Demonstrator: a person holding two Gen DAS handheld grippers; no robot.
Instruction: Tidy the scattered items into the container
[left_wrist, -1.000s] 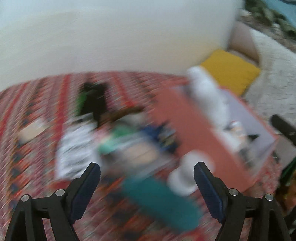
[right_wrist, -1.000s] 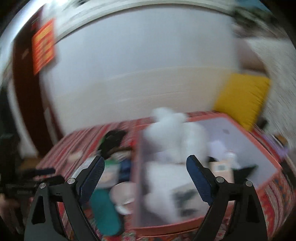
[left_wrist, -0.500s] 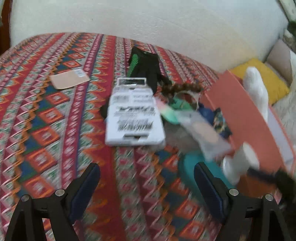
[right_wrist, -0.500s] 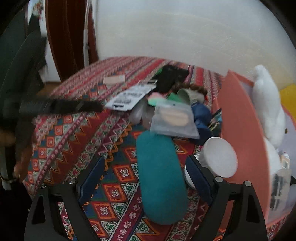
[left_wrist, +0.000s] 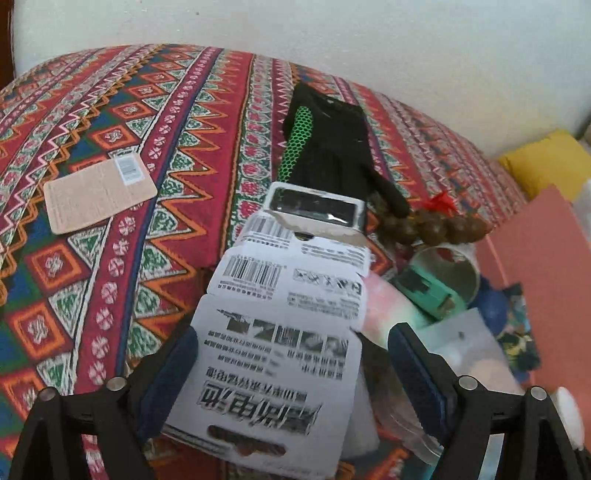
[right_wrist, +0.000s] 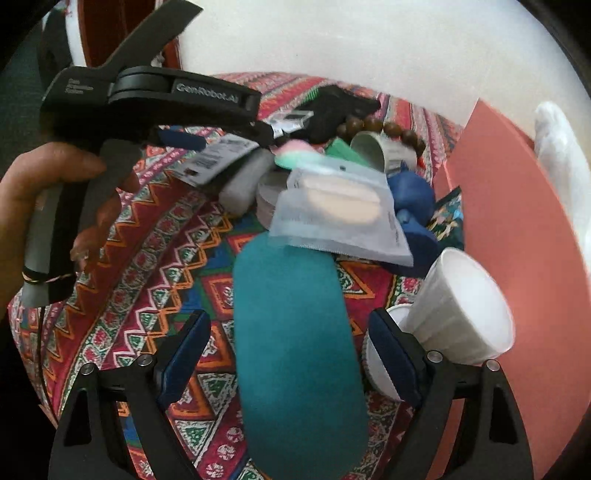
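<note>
Left gripper (left_wrist: 293, 363) spread around white battery card (left_wrist: 280, 354), apparently not yet pinching. Right gripper (right_wrist: 290, 356) spread astride teal case (right_wrist: 295, 354). Pink container (right_wrist: 517, 236) at 3 o'clock. Step: grasping; next, close, lift, carry over container wall.

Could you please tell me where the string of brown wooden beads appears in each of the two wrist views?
Left wrist: the string of brown wooden beads lies right of centre, beyond the white barcoded card.
Right wrist: upper centre, arching over the tipped grey cup.
Shared landmark: black glove with green mesh.
</note>
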